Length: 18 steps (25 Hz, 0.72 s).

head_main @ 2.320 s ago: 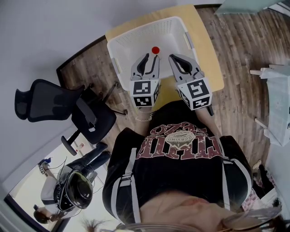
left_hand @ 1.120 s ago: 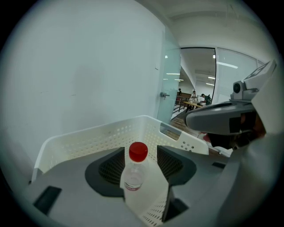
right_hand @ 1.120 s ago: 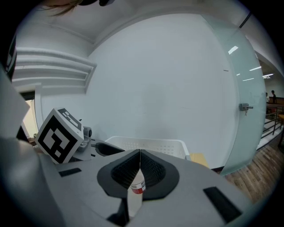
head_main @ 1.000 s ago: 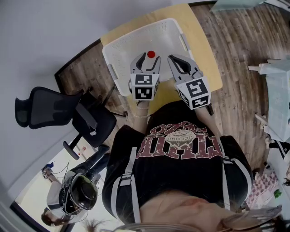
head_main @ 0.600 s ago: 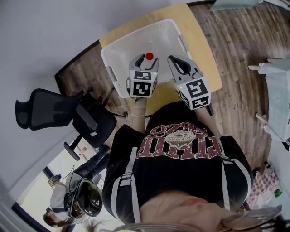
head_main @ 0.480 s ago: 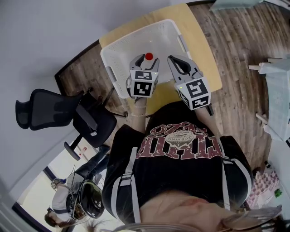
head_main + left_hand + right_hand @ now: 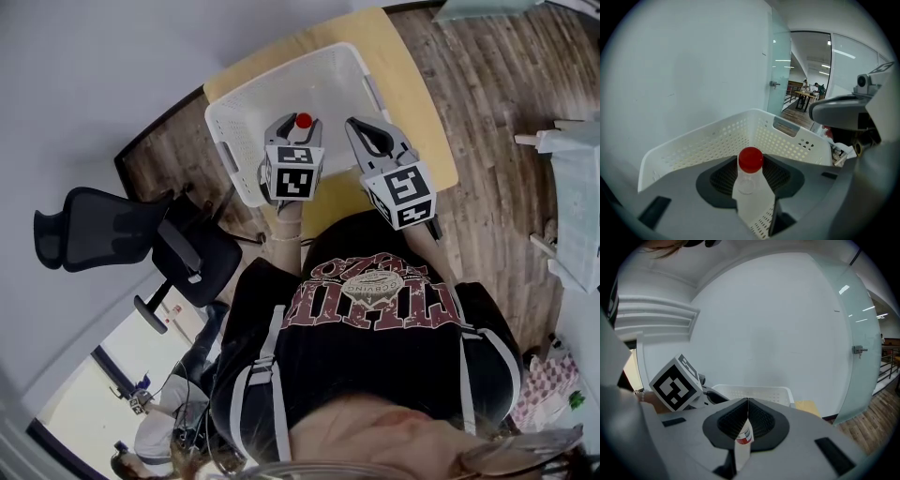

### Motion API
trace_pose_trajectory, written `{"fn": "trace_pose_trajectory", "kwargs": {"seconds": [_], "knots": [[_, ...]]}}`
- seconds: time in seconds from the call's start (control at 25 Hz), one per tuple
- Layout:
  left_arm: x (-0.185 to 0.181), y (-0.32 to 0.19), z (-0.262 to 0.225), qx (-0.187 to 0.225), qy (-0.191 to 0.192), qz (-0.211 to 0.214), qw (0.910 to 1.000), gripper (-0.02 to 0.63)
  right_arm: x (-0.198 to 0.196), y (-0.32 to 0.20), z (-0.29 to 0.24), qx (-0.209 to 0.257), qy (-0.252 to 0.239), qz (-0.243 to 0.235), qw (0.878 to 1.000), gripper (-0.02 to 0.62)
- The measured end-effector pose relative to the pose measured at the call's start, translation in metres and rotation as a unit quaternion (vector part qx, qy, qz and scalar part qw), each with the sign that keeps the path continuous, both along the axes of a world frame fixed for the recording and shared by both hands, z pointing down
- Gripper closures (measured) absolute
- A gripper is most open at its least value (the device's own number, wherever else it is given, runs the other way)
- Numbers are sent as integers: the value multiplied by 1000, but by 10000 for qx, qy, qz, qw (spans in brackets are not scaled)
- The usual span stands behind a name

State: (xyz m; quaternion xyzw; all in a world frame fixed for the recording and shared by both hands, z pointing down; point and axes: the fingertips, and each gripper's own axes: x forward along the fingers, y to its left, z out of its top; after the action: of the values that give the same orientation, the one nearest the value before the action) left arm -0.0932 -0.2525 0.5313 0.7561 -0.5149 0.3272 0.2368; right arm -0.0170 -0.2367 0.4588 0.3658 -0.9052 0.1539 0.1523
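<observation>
A clear plastic bottle with a red cap [image 7: 750, 161] stands upright between the jaws of my left gripper [image 7: 751, 177], which is shut on it. In the head view this left gripper [image 7: 298, 124] hovers over the near side of a white perforated basket [image 7: 281, 82], and the red cap [image 7: 303, 120] shows at its tip. My right gripper [image 7: 363, 128] is beside it, over the wooden table [image 7: 417, 94]. Its jaws [image 7: 747, 403] meet at the tips. Part of a bottle with a red and white label [image 7: 745, 437] shows through the slit behind them.
The basket [image 7: 717, 140] stands on a small yellow wooden table against a white wall. A black office chair [image 7: 103, 225] is on the wood floor to the left. White furniture [image 7: 572, 178] is at the far right. A glass partition [image 7: 867, 352] stands right of the wall.
The left gripper has tipped and shifted slightly with the bottle, so the cap looks larger and more of the basket shows. The right gripper has hardly moved.
</observation>
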Motion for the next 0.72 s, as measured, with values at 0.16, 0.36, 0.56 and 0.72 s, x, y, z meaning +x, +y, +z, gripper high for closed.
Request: {"fn": "trace_pose_trajectory", "kwargs": {"seconds": [0.16, 0.36, 0.56, 0.72], "knots": [[-1, -2, -1, 40, -91, -59, 9999, 402, 4, -1, 0, -18, -32, 14, 10000, 578], [-2, -2, -2, 76, -90, -123, 9999, 407, 6, -2, 0, -38, -61, 17, 10000, 578], [-4, -3, -3, 94, -81, -153, 9998, 410, 6, -3, 1, -47, -62, -8, 10000, 578], [-5, -1, -5, 112, -135, -146, 9997, 410, 5, -1, 0, -42, -50, -28, 10000, 578]]}}
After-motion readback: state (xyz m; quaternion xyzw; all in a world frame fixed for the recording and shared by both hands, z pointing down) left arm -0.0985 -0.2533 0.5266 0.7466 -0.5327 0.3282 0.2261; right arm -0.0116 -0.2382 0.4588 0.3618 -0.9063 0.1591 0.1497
